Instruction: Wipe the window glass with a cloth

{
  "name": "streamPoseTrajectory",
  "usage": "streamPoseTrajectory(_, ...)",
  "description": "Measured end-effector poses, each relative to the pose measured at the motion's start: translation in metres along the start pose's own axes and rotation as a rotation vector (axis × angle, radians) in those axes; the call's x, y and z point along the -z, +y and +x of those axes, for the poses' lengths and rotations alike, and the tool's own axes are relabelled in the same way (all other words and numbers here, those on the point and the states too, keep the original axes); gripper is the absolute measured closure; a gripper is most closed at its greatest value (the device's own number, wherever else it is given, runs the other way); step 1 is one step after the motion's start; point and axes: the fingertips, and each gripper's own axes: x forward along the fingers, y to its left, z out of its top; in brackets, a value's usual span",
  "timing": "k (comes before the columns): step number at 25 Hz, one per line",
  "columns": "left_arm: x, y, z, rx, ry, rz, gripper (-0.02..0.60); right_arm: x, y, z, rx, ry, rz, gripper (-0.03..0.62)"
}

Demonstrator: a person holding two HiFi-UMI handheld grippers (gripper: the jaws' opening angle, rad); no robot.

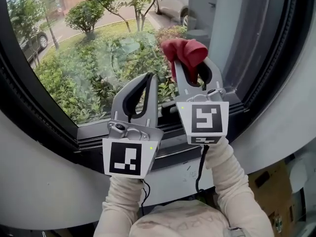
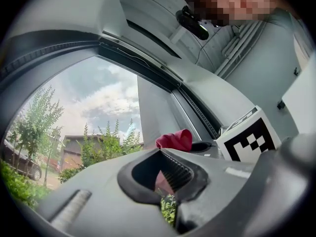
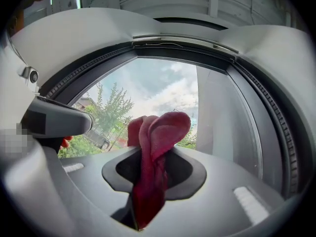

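Crumpled red fabric cloth (image 1: 185, 52) sat pinched in your right gripper (image 1: 192, 69), its grey fingers (image 3: 237, 181) pressed together on the fabric so that a folded bunch stood up past their tips and a tail hung down between them. You held that cloth up in front of the clear window glass (image 1: 89, 58), at the pane's lower right part near the dark rubber-lined window frame (image 1: 44, 117); whether the fabric touched the glass could not be told. Your left gripper (image 1: 146, 80) was just beside the right one, a little lower, with its fingers (image 2: 98, 201) closed tip to tip on nothing. Beyond the glass were green leafy shrubs (image 1: 69, 83) and a parked grey car (image 1: 170, 4).
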Motion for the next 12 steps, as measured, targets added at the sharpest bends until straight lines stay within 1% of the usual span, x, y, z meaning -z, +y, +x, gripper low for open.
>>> streamPoseTrajectory(8, 0.007, -0.049, 0.042, 0.009, 0.006, 0.013, 0.581, 0.02, -0.07, -0.011, 0.022, -0.004, 0.004, 0.462)
streamPoseTrajectory(12, 0.008, -0.063, 0.057, 0.011, 0.009, 0.017, 0.581, 0.03, -0.101, -0.013, 0.047, 0.003, 0.008, 0.462)
